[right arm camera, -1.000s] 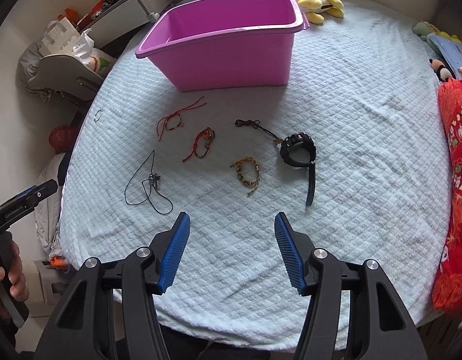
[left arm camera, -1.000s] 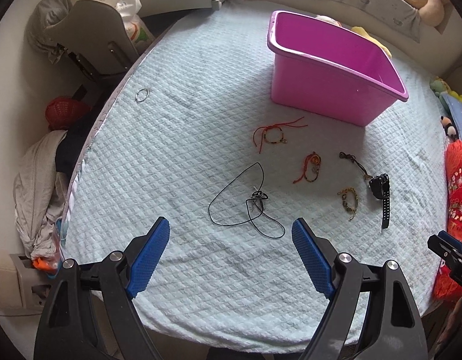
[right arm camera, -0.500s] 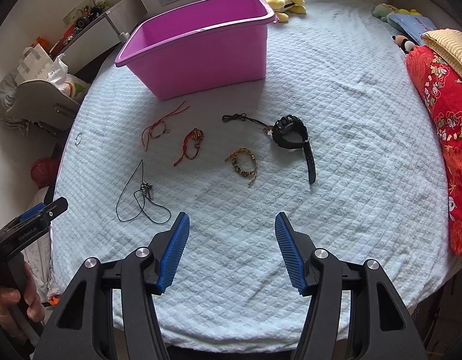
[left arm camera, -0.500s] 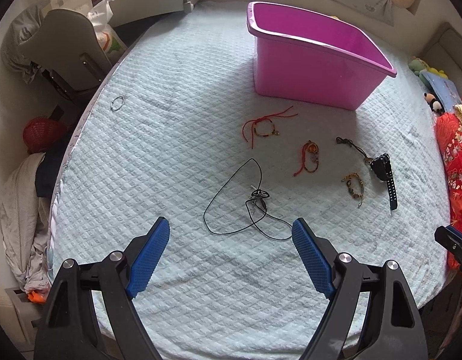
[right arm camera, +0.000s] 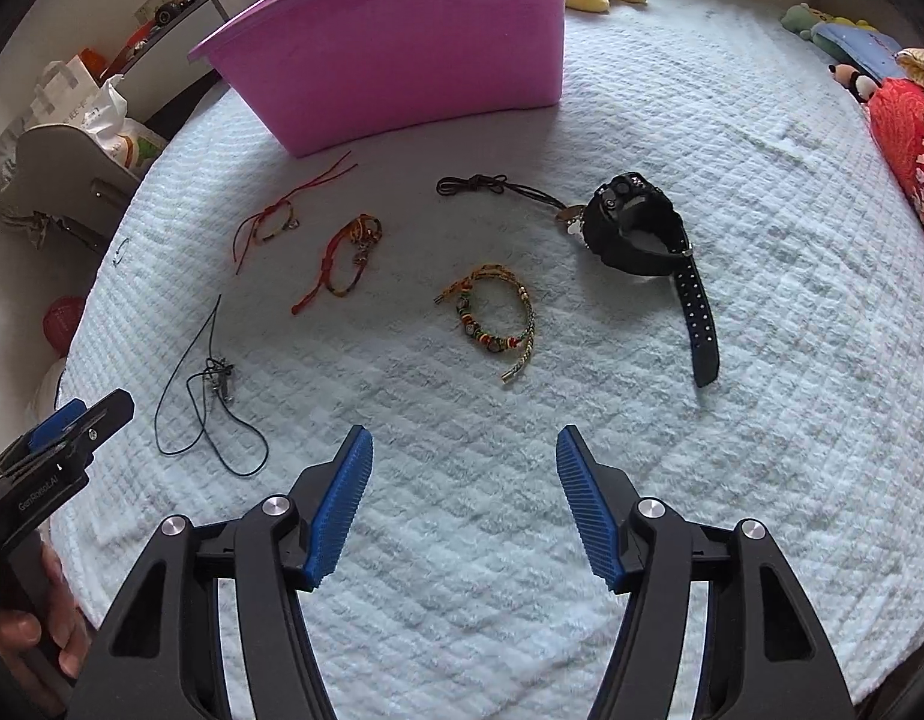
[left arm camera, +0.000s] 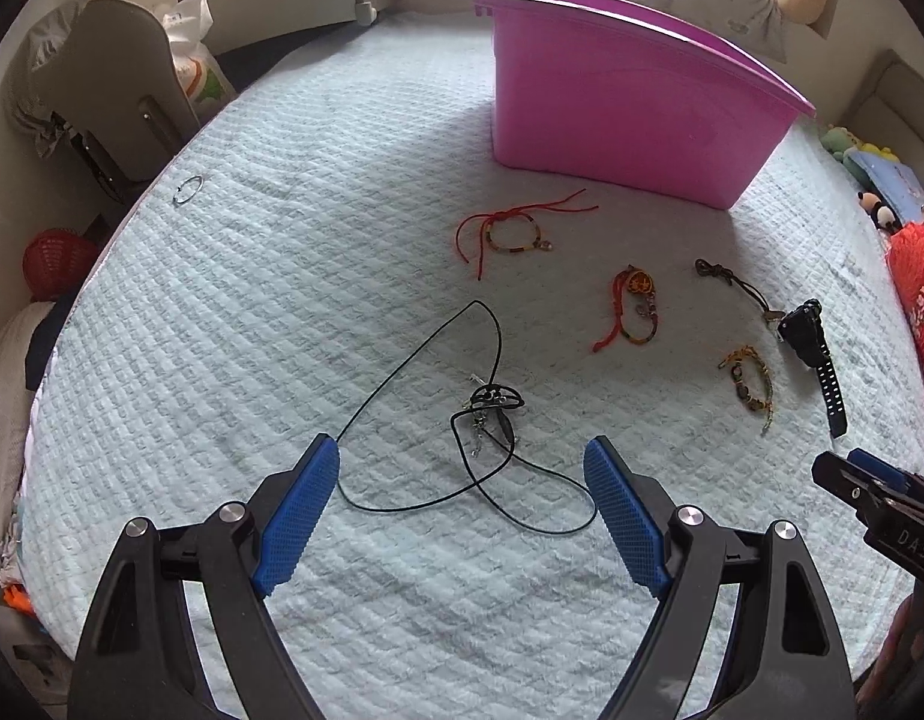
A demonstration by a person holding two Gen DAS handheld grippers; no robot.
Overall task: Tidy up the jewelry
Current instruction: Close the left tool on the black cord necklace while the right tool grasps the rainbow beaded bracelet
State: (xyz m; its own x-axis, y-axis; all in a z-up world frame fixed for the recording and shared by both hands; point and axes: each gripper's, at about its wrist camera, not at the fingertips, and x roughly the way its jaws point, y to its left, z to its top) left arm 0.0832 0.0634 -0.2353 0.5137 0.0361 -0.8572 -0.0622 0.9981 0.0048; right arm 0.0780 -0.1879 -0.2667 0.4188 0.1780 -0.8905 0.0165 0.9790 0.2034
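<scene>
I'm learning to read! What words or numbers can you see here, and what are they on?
"DAS": on the right gripper, seen from the left camera; the edge cuts it off.
"GenRobot.AI": on the left gripper, seen from the right camera.
Print on the paper bag: too blurred to read.
The watch shows no readable face.

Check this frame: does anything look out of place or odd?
One thing: a small silver ring lies alone near the left edge of the pale blue quilted bedspread, far from the bracelets clustered before the pink plastic tub. The thin black cord necklace lies tangled.
</scene>
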